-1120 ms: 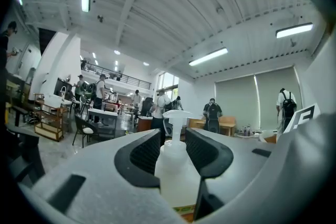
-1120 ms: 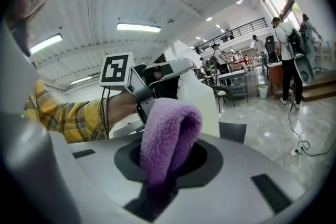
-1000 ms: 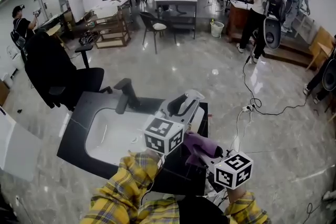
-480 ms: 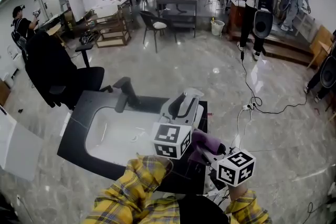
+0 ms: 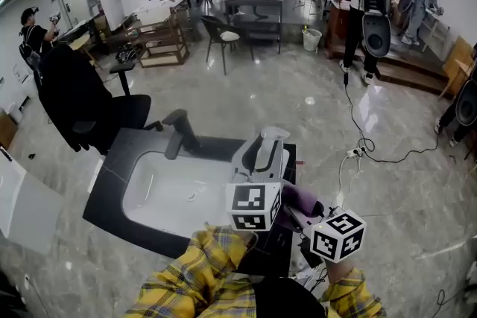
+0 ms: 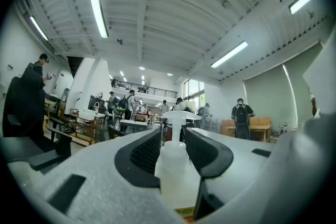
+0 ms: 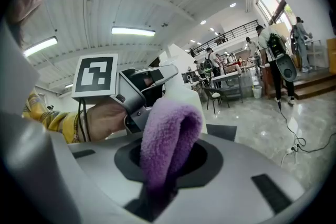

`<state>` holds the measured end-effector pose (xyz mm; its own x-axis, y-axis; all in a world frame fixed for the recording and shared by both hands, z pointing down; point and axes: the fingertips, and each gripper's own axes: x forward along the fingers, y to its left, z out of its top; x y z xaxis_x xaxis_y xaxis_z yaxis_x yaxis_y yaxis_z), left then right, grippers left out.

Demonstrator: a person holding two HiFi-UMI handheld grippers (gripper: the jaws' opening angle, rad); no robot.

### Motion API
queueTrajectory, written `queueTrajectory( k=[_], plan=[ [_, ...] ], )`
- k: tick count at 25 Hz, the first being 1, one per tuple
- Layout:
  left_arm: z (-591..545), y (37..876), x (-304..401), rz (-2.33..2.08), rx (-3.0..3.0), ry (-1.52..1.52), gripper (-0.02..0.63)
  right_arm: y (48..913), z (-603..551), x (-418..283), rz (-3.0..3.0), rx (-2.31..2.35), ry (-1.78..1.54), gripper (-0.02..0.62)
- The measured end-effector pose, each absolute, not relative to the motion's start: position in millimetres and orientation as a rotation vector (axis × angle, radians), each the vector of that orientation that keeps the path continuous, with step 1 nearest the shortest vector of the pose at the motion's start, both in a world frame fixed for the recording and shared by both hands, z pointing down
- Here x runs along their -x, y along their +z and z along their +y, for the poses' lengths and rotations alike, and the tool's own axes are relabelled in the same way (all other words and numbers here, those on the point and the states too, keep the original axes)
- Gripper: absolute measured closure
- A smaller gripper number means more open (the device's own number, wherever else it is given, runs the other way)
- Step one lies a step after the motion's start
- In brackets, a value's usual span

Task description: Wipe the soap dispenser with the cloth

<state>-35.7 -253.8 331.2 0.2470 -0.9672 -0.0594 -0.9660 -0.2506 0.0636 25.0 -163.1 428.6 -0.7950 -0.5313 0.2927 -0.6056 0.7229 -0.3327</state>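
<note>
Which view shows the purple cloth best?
The right gripper view: the purple cloth fills the centre, pinched between the jaws. The head view shows only a small patch of it; the left gripper view shows none.

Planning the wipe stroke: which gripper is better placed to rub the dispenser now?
Right. The right gripper holds the purple cloth, folded between its jaws, close by the dispenser. The left gripper is clamped on the dispenser, holding it up, so it likely cannot wipe.
</note>
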Motion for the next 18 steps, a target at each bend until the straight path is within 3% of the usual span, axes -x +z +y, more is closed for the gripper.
queueTrajectory(
  k=[5, 12, 18],
  plan=[
    [-255, 334, 36, -1.909, -2.452, -0.135, 0.463, 428, -168, -25, -2.758, -0.919, 0.625, 0.522],
    [-253, 334, 35, -1.563, -2.541, -0.137, 0.455, 416, -166, -13, -2.788, -0.863, 0.590, 0.522],
    [-226, 324, 69, -1.357, -2.577, -0.303, 0.451, 403, -162, 0, -2.823, -0.824, 0.521, 0.522]
  ],
)
